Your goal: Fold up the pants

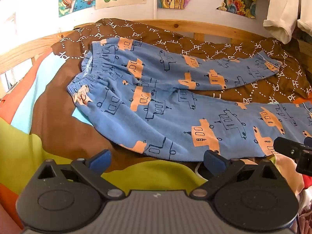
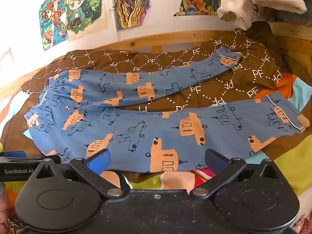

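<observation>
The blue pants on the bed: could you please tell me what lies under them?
The blue pants lie spread on a brown "PF" blanket, which shows between the legs. Whatever is beneath the fabric itself is covered.

pants (image 1: 156, 105) spread flat, left claw (image 1: 157, 160) open

You get bright, warm daylight in both views, strongest at the left edge, where the wall (image 1: 23, 25) washes out to near white. Shadows on the pants (image 1: 175, 117) stay soft. Fisheye distortion bends the bed frame (image 2: 175, 37) into an arc, corners go black, and detail stays fairly sharp throughout.
</observation>
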A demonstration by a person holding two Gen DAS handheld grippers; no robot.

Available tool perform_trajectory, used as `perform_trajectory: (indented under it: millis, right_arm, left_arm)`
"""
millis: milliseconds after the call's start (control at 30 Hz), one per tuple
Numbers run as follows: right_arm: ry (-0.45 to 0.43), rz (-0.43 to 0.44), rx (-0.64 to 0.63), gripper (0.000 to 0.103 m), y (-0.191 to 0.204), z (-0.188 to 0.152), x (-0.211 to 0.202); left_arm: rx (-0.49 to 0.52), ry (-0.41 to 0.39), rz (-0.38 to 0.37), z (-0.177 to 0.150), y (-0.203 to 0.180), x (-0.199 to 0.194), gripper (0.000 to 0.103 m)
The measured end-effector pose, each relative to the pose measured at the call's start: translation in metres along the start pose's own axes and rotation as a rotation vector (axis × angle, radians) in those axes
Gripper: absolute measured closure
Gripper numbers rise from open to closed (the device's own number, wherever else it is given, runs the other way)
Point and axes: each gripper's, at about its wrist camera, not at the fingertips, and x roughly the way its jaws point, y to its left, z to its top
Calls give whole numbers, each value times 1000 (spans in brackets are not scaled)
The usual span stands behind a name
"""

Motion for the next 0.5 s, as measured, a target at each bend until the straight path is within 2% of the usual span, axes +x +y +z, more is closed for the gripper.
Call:
perform_trajectory:
  millis: [500]
  right_arm:
    - [2,1,2,1,0,0,1]
  left_arm:
    - [1,-6,-1,1,-2,-2,0]
